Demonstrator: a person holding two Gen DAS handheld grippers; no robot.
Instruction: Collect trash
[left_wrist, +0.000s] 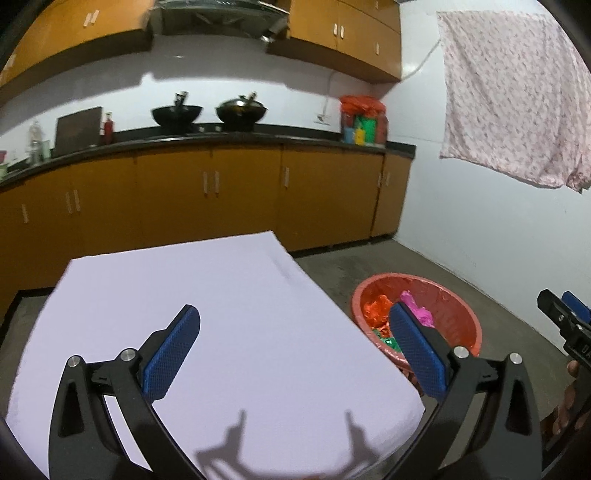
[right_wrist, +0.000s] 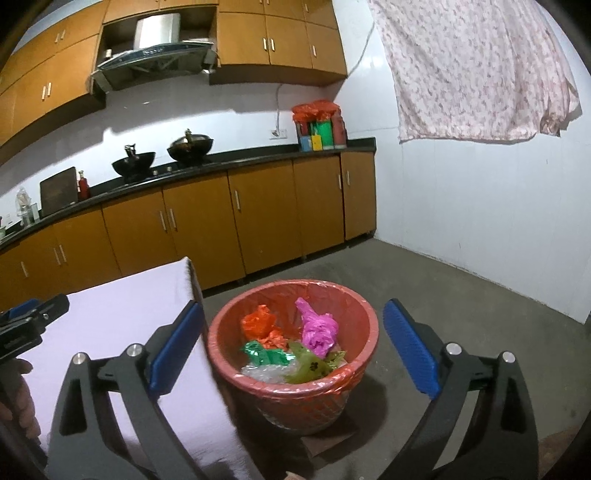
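Observation:
A red-lined waste basket (right_wrist: 354, 373) stands on the floor to the right of a table under a white cloth (left_wrist: 221, 314). In it lie crumpled wrappers: orange (right_wrist: 260, 325), pink (right_wrist: 317, 330), green (right_wrist: 267, 354), olive (right_wrist: 310, 365) and clear plastic (right_wrist: 262, 374). My right gripper (right_wrist: 293, 341) is open and empty, above the basket. My left gripper (left_wrist: 295, 345) is open and empty, above the table's right part; the basket (left_wrist: 458, 314) shows behind its right finger. The right gripper (left_wrist: 565, 314) shows at the left wrist view's right edge, the left gripper (right_wrist: 33, 317) at the right wrist view's left edge.
Orange kitchen cabinets (right_wrist: 258, 218) with a black counter (right_wrist: 236, 162) run along the back wall, with two woks (right_wrist: 190, 146), bottles and a box of coloured items (right_wrist: 319, 125). A flowered cloth (right_wrist: 480, 70) hangs on the right wall. The floor is grey concrete (right_wrist: 461, 295).

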